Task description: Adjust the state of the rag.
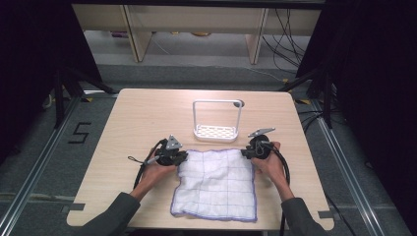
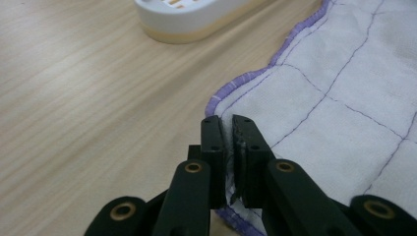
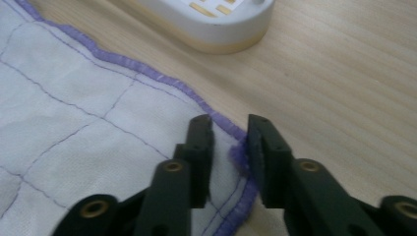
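Nearest the near edge of the surface (image 1: 128, 118): white cloth (image 1: 216, 184), spread flat, far corners toward the white rack (image 1: 216, 132). Left claw (image 2: 227, 147) clenched on the cloth's far-left corner. Right claw (image 3: 229, 157) parted around the far-right corner hem, not yet pinching. Best to close fully on the hem before lifting, then raise both corners evenly, clear of the rack.
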